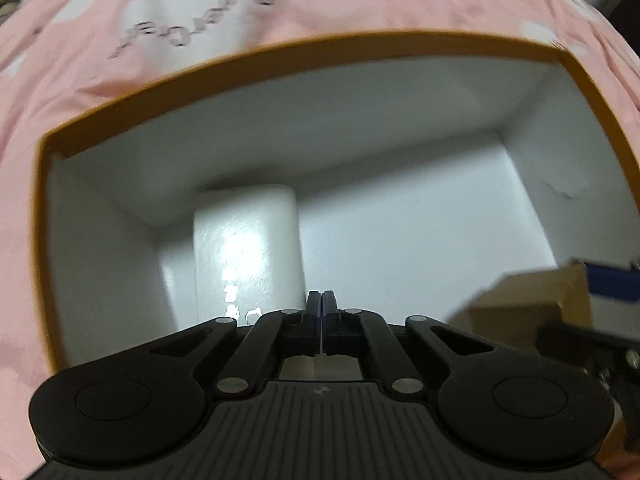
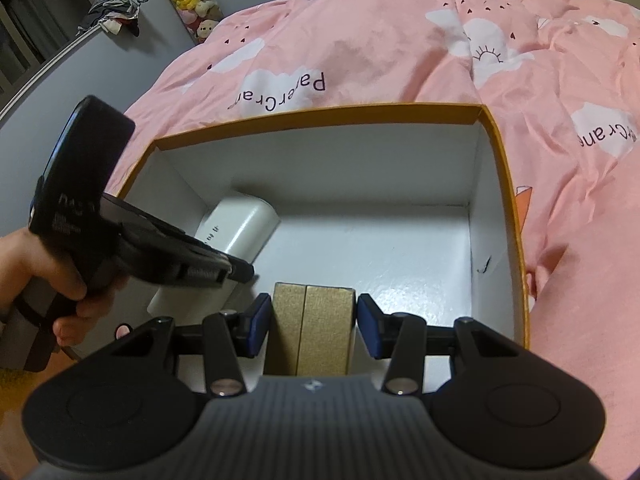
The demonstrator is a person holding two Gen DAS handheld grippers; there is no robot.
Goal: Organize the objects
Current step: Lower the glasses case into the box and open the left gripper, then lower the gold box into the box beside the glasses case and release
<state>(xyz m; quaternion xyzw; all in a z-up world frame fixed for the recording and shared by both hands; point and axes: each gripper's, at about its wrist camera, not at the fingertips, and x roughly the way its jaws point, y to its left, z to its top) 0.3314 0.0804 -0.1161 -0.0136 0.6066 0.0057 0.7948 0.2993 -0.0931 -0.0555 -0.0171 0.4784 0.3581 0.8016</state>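
Both claws hang over an open box (image 2: pixel 505 184) with an orange rim and white inside, which sits on a pink quilt (image 2: pixel 400 52) printed with white clouds. Left gripper (image 1: pixel 321 300) points steeply down into the box with its jaws pressed together and nothing between them; a person's hand (image 2: pixel 48 276) holds its grip at the left edge of the right wrist view. Just beyond its tips a white bottle (image 1: pixel 246 248) lies on the box floor against the left wall. Right gripper (image 2: pixel 313 322) has its blue pads (image 2: pixel 258 322) on either side of a small brown carton (image 2: pixel 312 332) and appears to grip it above the near part of the box floor.
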